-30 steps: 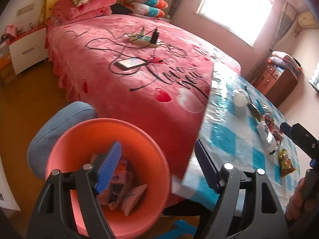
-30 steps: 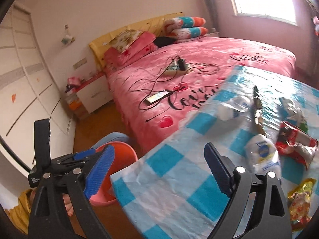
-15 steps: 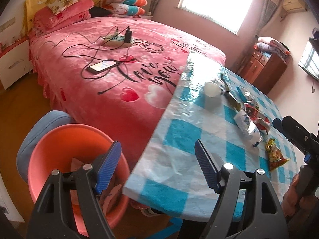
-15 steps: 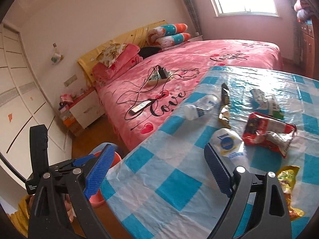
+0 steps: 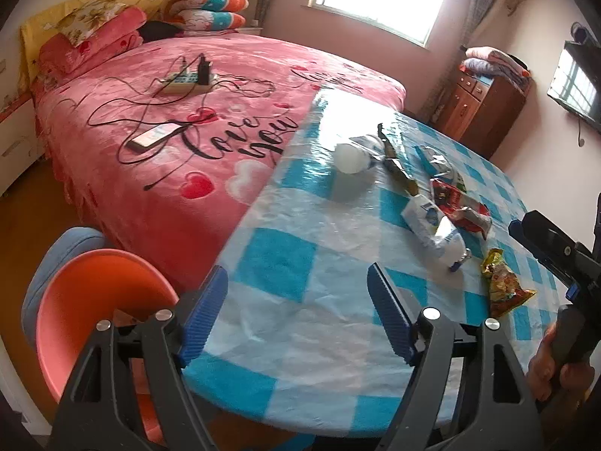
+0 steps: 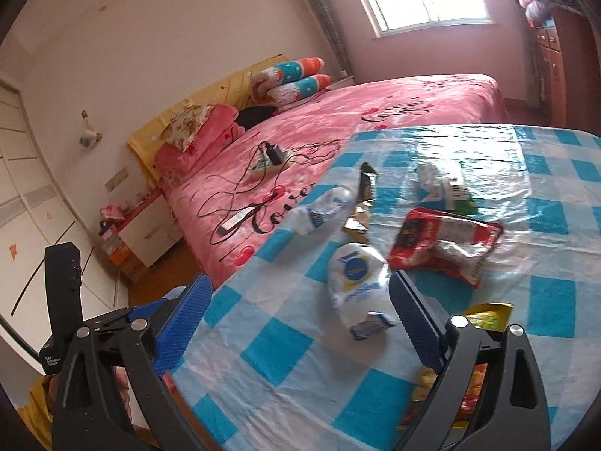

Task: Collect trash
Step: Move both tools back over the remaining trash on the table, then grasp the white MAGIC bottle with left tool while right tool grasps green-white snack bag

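Several wrappers lie on the blue-checked table (image 5: 300,300): a white bag with a blue logo (image 5: 432,225) (image 6: 357,278), a red packet (image 5: 458,206) (image 6: 443,240), a yellow snack bag (image 5: 503,282) (image 6: 488,312), a white crumpled bottle (image 5: 353,156) (image 6: 323,210), and a dark wrapper (image 6: 360,203). An orange bin (image 5: 94,300) stands on the floor at the table's left. My left gripper (image 5: 296,323) is open and empty over the table's near edge. My right gripper (image 6: 300,323) is open and empty, just in front of the white bag.
A pink bed (image 5: 188,112) with a phone (image 5: 154,137), power strip (image 5: 184,82) and cables lies beyond the table. A blue stool (image 5: 49,259) sits behind the bin. A wooden dresser (image 5: 484,109) stands at the far right. A white nightstand (image 6: 146,233) stands by the bed.
My left gripper has swung from above the bin to the right over the table. My right gripper has moved forward towards the wrappers. Both stayed open.
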Motion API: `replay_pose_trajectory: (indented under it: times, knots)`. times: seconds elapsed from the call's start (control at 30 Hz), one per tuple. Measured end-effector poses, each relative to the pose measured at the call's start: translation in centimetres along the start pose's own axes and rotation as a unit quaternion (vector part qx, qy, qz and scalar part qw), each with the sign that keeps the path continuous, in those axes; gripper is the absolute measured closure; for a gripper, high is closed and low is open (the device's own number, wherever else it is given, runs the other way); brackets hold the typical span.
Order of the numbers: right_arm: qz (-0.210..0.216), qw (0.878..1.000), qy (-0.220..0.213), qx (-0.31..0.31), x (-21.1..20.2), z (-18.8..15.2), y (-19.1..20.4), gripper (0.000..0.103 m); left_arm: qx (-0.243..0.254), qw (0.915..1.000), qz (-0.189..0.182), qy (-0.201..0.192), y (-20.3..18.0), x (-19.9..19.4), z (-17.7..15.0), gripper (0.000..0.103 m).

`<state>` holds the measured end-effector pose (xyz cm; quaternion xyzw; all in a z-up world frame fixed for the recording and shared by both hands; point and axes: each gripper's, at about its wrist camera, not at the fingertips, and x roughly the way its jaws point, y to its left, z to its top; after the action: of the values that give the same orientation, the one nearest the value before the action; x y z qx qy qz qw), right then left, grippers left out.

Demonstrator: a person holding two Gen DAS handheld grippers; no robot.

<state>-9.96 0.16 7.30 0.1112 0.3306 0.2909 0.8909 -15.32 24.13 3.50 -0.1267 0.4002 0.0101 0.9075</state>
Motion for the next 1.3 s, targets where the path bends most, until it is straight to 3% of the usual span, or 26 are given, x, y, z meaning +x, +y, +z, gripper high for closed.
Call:
replay_pose_trajectory:
  times: [0.37, 0.63, 0.97, 1.13, 1.3]
  knots:
    - [-0.018, 0.998, -0.024, 0.046, -1.9, 0.6, -5.1, 0.009, 0.042, 0.999, -0.015, 0.003, -5.1, 1.5, 1.6, 0.021]
    - [-0.04, 0.996, -0.029, 0.08, -3.2, 1.3, -8.9, 0.009, 0.07, 0.9974, -0.017, -0.006, -8.5, 4.0, 5.0, 0.021]
    - [-0.047, 0.994, 0.012, 0.102, -2.3, 3.0, -11.7, 0.009, 0.108, 0.9935, -0.036, 0.004, -8.5, 9.8, 10.7, 0.021]
    - [-0.046, 0.993, 0.034, 0.104, -0.9, 4.7, -13.1, 0.009, 0.133, 0.9889, -0.06, 0.027, -8.3, 13.0, 11.8, 0.021]
    - [-0.041, 0.992, 0.054, 0.103, 1.3, 6.8, -14.0, 0.009, 0.151, 0.9863, -0.058, 0.033, -8.0, 14.6, 12.3, 0.021]
